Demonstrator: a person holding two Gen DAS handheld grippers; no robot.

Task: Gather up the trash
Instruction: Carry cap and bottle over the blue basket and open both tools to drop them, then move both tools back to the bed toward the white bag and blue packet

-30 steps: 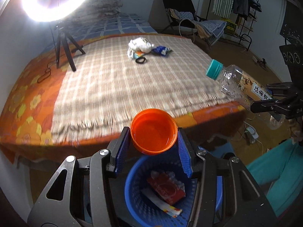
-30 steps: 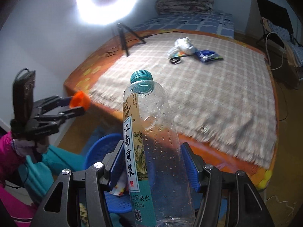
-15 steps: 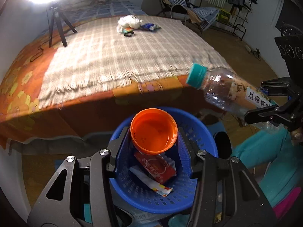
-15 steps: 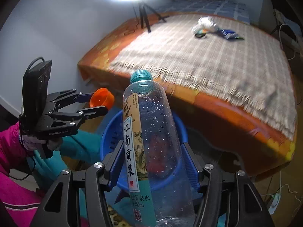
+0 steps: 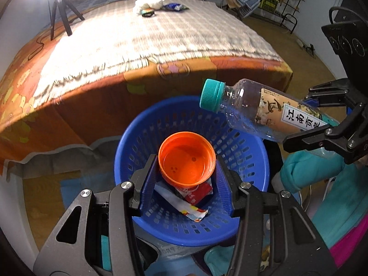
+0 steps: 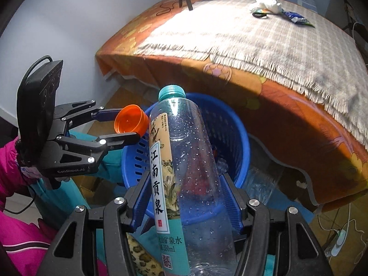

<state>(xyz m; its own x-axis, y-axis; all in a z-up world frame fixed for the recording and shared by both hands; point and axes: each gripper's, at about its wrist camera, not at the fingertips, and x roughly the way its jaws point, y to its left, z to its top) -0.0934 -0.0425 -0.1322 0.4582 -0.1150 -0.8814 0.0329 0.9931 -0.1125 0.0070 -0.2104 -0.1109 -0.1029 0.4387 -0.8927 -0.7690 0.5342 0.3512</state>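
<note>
While both tongs point steeply down over the blue basket (image 5: 128,158), each clamps one piece of trash. The left tongs (image 5: 187,172) grip a small orange cup (image 5: 187,161) between ribbed blue pads (image 5: 149,179); the cup is round, thin-walled plastic, its open mouth facing the camera, and it hangs above the basket's interior. The right tongs (image 6: 184,197) grip a clear plastic bottle (image 6: 188,161) at its lower body. The bottle has a teal screw cap (image 6: 172,92), a tan and teal paper label with Chinese print, and droplets beading inside its wall; its neck reaches over the basket's rim.

Round and perforated with rows of small slots, the basket is glossy plastic and sits on the floor at the foot of the bed (image 5: 207,73). Inside lie a red wrapper (image 5: 200,193) and a white wrapper (image 5: 184,204) with coloured print.

An orange floral sheet drapes over the bed's edge, and a beige checked blanket (image 5: 161,34) with a fringed hem covers the top. Far across the blanket rest a crumpled white wad (image 5: 149,2), a blue packet (image 5: 174,6) and a small dark ring-shaped thing (image 5: 147,13). A black tripod (image 5: 61,13) stands on the bed beneath a bright lamp. The floor is brownish-yellow. A chair and a metal rack (image 5: 287,2) hung with clothes line the far wall. Pink sleeves and teal trousers of the person show at the frame edges.
</note>
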